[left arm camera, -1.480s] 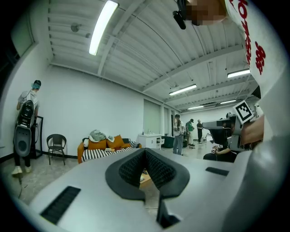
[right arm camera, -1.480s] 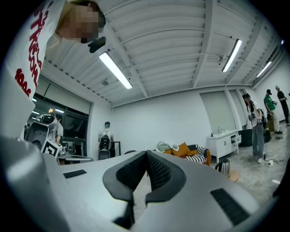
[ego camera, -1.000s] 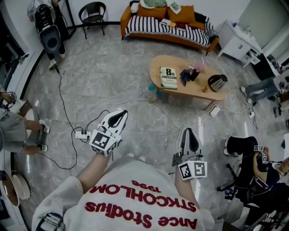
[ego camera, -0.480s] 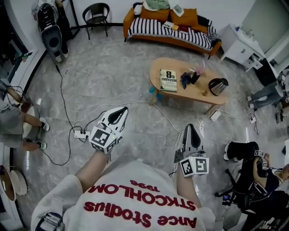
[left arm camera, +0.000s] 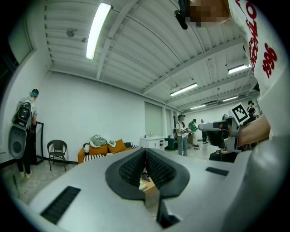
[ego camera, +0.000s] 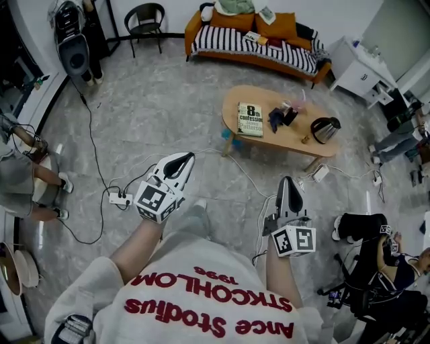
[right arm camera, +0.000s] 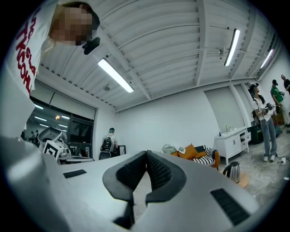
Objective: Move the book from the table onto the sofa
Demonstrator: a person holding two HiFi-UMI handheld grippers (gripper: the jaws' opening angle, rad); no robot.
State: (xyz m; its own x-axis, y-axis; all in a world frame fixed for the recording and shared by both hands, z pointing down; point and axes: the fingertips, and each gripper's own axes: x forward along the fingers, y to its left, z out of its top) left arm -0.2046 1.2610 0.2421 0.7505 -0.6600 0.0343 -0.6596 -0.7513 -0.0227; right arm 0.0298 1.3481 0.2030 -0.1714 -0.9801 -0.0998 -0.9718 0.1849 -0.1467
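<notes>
The book (ego camera: 250, 118), with a pale yellow-green cover and black print, lies flat on the left end of the oval wooden coffee table (ego camera: 295, 139). Beyond it stands the orange sofa (ego camera: 255, 44) with a striped throw and orange cushions, also in the left gripper view (left arm camera: 105, 148). My left gripper (ego camera: 187, 158) is shut and empty, held over the floor well short of the table. My right gripper (ego camera: 287, 181) is shut and empty too, just in front of the table's near edge. Both point level toward the table and sofa.
On the table are a dark bundle (ego camera: 279, 115) and a steel kettle (ego camera: 324, 127). White cables and a power strip (ego camera: 121, 198) trail across the grey floor. A black chair (ego camera: 148, 20) stands left of the sofa, a white cabinet (ego camera: 357, 67) to its right. People stand and sit around the room's edges.
Both grippers have moved forward toward the table, still shut. The view has shifted closer to the table and sofa; a leg now shows stepping forward.
</notes>
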